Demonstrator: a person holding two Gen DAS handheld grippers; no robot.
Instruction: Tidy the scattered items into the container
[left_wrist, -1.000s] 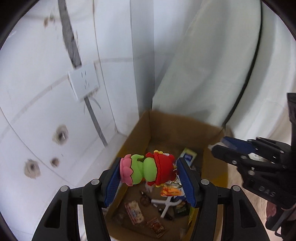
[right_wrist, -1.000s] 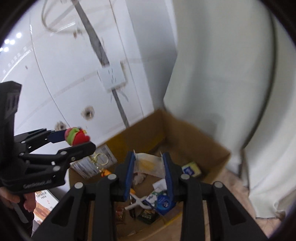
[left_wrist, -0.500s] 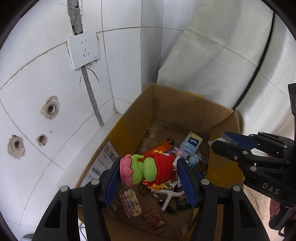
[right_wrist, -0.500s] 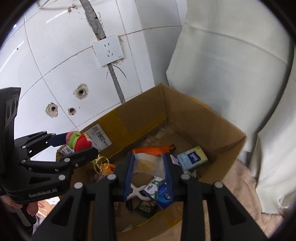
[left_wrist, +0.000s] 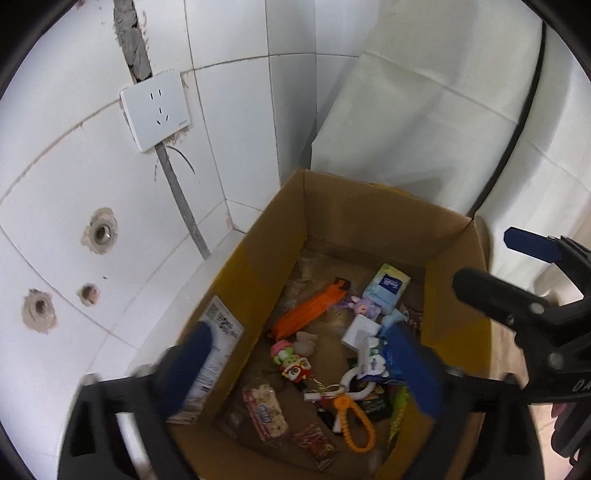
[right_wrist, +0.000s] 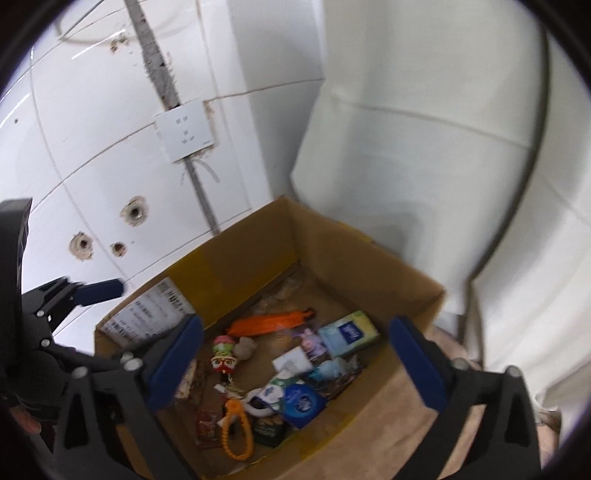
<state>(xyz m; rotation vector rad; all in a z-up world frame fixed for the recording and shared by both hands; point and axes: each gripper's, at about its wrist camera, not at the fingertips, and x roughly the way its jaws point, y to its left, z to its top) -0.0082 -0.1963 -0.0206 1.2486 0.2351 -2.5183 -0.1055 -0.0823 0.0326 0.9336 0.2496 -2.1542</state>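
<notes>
Left tongs (left_wrist: 303, 365): blue pads spread wide with nothing between them, held above the near left corner of the box.
Right tongs (right_wrist: 295, 365): jaws also parted and empty, over the near edge of the box.
Hard to make out: both pairs of pads are blurred; the near wall of the box is cut off by the tong frames; small wrappers on the box floor are too small to read.
Cardboard box (left_wrist: 369, 229): open-topped, standing in a corner of white tiled wall (left_wrist: 74, 177) beside a white sheet (left_wrist: 424, 129).
Contents: green-and-red doll keychain (left_wrist: 291, 361), orange pouch (left_wrist: 308, 312), tissue packet (left_wrist: 386, 288), white clip (left_wrist: 354, 384), orange beaded loop (left_wrist: 354, 424), snack packet (left_wrist: 265, 411), round blue tin (right_wrist: 303, 402).
Doll keychain's place: lying on the box floor, below and between the left tongs' pads, clear of both.
</notes>
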